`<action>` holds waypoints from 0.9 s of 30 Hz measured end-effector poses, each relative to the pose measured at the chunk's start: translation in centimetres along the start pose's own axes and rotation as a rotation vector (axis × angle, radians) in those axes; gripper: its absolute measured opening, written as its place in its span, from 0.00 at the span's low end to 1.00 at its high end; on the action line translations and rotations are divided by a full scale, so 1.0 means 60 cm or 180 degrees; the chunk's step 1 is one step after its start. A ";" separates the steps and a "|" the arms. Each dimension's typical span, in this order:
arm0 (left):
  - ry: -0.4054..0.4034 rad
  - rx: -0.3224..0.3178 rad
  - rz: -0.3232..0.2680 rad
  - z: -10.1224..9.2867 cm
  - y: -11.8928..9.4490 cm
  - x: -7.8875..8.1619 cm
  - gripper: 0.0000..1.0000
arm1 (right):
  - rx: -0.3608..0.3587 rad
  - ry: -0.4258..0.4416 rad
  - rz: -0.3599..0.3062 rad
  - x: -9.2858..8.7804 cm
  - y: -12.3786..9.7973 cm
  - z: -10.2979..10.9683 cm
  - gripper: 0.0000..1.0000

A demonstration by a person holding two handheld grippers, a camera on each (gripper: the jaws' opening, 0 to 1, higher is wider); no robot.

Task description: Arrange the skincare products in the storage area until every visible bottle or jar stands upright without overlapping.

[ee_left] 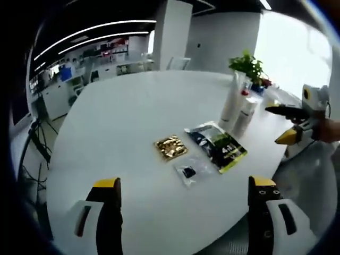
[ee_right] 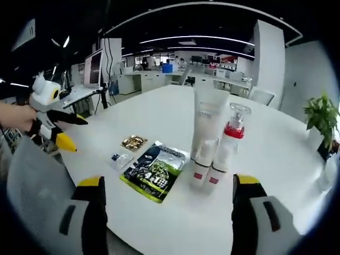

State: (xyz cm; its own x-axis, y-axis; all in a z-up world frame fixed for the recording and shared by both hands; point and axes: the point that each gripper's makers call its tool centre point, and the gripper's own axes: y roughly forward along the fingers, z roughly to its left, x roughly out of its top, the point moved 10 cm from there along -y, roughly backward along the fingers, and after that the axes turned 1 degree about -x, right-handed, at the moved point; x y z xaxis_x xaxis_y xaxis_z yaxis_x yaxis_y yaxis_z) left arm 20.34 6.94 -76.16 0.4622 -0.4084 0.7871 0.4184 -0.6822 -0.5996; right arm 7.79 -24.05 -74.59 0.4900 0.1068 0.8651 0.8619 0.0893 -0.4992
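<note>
Left tongs and right tongs, each seen along its own jaws: both released, jaws spread wide, nothing between them, hovering over the near edge of the white bench.

Task items: a tall white tube, a clear-capped pump bottle with a red collar, and a small white bottle, all upright and clustered on the bench. In the right gripper view they stand just ahead, between the jaws; whether they touch each other cannot be told. In the left gripper view the same cluster stands far off to the right.

Surroundings: a dark printed pouch lies flat just beside the bottles; near it lie a gold packet and a small clear sachet. A potted plant stands at the bench's far side. Each view also shows the other tongs held in a hand, at the bench edge.

Risks, as judgement: the three stand so close that a jaw closing on one would likely push a neighbour; the tall tube looks easiest to topple. The pouch beside their bases could catch a bottle slid that way and tip it. The left tongs are well apart from the cluster, so the right seems better placed.
</note>
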 end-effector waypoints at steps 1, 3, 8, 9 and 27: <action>-0.0010 0.0005 -0.0001 0.000 -0.002 -0.002 0.97 | -0.0012 0.0002 -0.0002 0.000 -0.002 0.000 0.99; -0.0061 0.0015 -0.0013 -0.005 -0.010 -0.008 0.97 | -0.0035 0.0004 -0.0019 0.000 -0.006 -0.001 0.99; -0.0101 0.0070 -0.0082 -0.008 -0.024 -0.006 0.97 | -0.0089 0.0050 -0.0040 -0.008 -0.018 -0.005 0.99; -0.0127 0.0084 -0.0127 -0.007 -0.026 -0.003 0.97 | -0.0100 0.0063 -0.0036 -0.011 -0.021 -0.006 0.99; -0.0004 0.0082 -0.0153 -0.017 -0.029 -0.006 0.97 | -0.0345 0.0046 -0.0148 -0.010 -0.052 -0.035 0.99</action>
State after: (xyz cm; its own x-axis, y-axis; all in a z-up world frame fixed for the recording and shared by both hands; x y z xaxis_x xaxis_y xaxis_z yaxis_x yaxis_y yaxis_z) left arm 18.64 7.68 -75.25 0.4421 -0.3748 0.8149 0.4600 -0.6852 -0.5647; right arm 5.07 -26.47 -73.46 0.4503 0.0907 0.8883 0.8924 -0.0140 -0.4509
